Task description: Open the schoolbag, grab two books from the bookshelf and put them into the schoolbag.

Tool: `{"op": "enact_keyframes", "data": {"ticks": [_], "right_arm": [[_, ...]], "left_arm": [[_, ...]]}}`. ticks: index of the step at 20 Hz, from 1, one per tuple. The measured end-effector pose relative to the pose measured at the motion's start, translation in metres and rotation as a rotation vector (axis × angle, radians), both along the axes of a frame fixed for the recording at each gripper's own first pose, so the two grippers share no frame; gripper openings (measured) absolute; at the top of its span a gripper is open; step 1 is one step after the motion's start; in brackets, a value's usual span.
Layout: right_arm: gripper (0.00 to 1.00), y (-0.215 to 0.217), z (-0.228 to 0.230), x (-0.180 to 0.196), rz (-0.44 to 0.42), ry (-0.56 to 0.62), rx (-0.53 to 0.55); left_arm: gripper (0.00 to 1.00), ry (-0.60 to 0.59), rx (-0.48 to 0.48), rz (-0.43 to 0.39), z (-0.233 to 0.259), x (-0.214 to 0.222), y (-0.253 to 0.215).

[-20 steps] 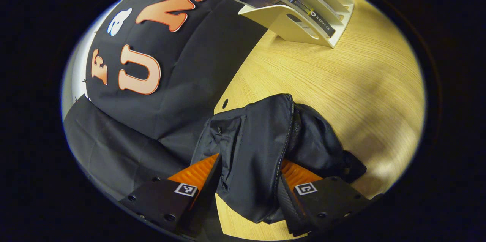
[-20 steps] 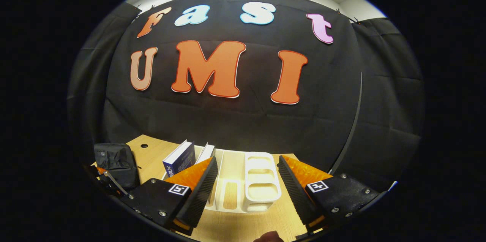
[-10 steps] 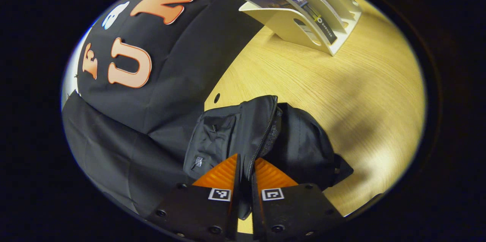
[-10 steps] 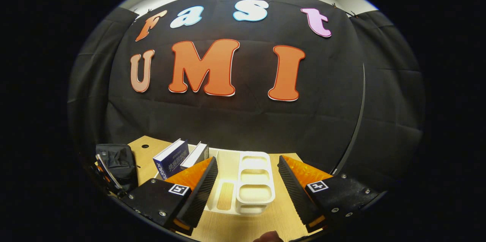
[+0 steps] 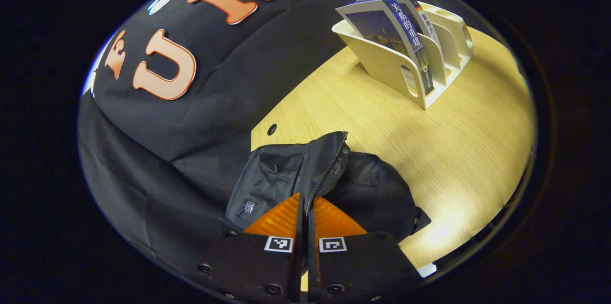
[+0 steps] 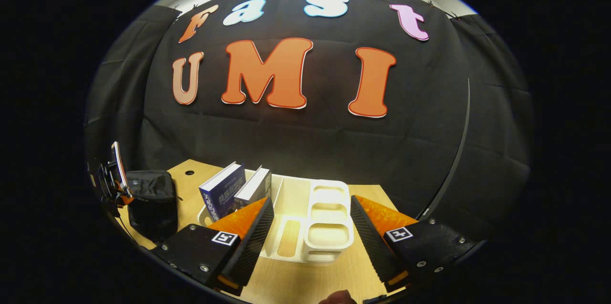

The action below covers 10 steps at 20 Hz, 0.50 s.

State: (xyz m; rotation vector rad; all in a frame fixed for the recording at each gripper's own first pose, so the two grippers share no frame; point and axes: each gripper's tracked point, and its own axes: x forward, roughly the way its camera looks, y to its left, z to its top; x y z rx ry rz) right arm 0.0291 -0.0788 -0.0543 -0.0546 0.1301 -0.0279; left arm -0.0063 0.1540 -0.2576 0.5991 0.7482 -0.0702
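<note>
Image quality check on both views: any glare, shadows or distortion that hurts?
Left gripper view: strong fisheye bend, table edge curves; soft shadow right of the schoolbag; bright patch on the wood near it. Right gripper view: the bookshelf glows under top light; the books stay sharp; the schoolbag sits dim at the left edge.

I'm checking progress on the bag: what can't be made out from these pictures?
- Left gripper view: the left claw closes at the schoolbag's zipper; the fingers hide what they pinch.
- Same view: the fabric hides how far the bag is open.
- Right gripper view: a finger hides part of the bookshelf and lower books.
</note>
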Motion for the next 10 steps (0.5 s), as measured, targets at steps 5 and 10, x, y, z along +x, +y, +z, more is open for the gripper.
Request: {"op": "enact_keyframes", "data": {"ticks": [5, 10], "right_arm": [[0.96, 0.034, 0.011, 0.006, 0.014, 0.024, -0.013], [0.96, 0.076, 0.023, 0.018, 0.019, 0.073, -0.034]], "left_arm": [[0.06, 0.036, -0.135, -0.058, 0.017, 0.006, 0.009], [0.06, 0.069, -0.227, -0.160, 0.038, 0.018, 0.023]]}}
